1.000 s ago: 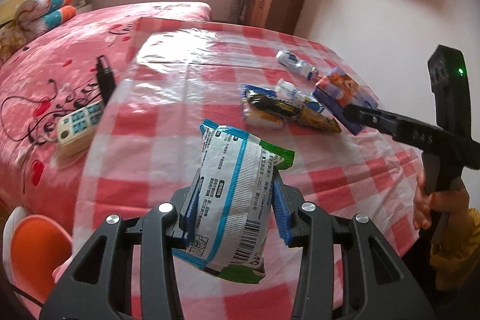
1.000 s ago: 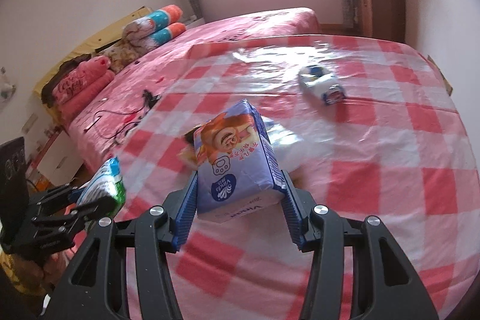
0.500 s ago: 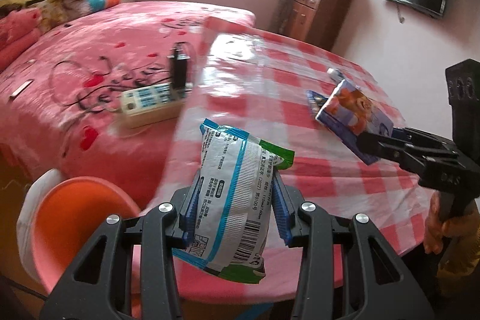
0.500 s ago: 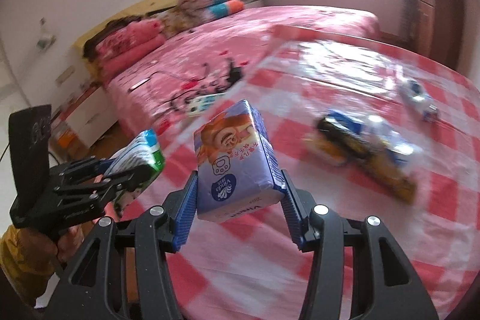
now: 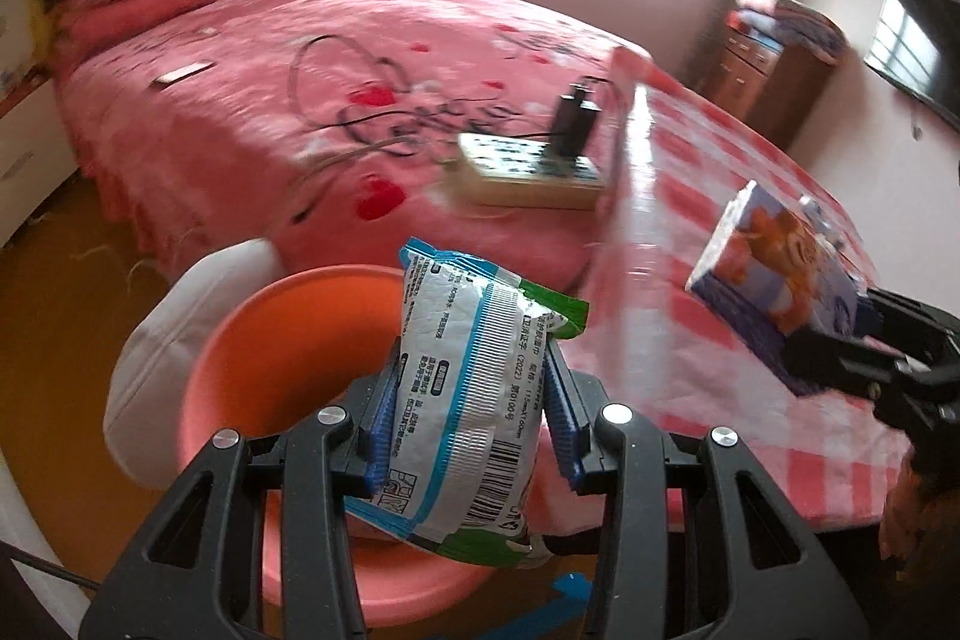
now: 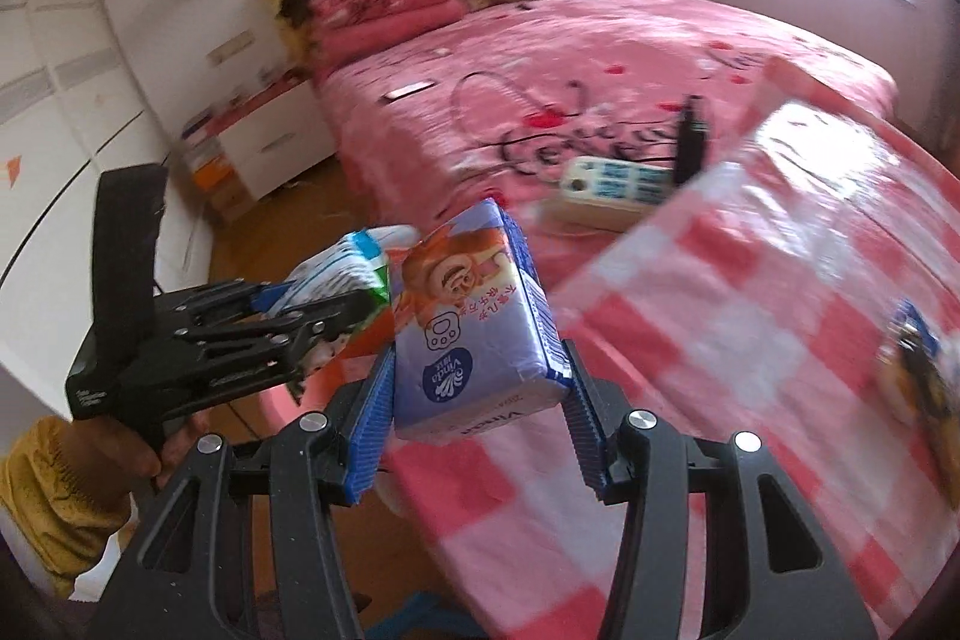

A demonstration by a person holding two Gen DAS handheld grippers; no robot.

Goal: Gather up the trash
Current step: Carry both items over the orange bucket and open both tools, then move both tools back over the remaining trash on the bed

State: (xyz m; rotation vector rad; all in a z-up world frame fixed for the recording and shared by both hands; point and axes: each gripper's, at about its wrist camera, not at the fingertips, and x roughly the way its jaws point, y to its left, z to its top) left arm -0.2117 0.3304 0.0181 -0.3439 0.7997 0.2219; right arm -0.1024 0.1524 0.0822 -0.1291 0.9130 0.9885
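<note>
Left gripper [image 5: 471, 421] has its blue fingers [image 5: 379, 424] clamped on a white, blue and green wipes pack [image 5: 468, 388], holding it upright right over the orange bin [image 5: 282, 340] on the floor beside the bed [image 5: 252, 112]. A white bag [image 5: 162, 334] drapes off the bin's near side. Right gripper [image 6: 474, 412] squeezes a purple tissue pack [image 6: 474, 322] with a cartoon on its face, held in the air over the edge of the checked tabletop [image 6: 750, 292], just beside the wipes pack. A hand [image 6: 150, 454] in a yellow sleeve [image 6: 54, 508] grips the left tool's handle. On the bed by the tabletop lies a power strip [image 5: 528, 169] with a black plug [image 5: 573, 124] stuck in it. At the far right, blurred, a wrapper [image 6: 924, 376] lies on the tabletop.
</note>
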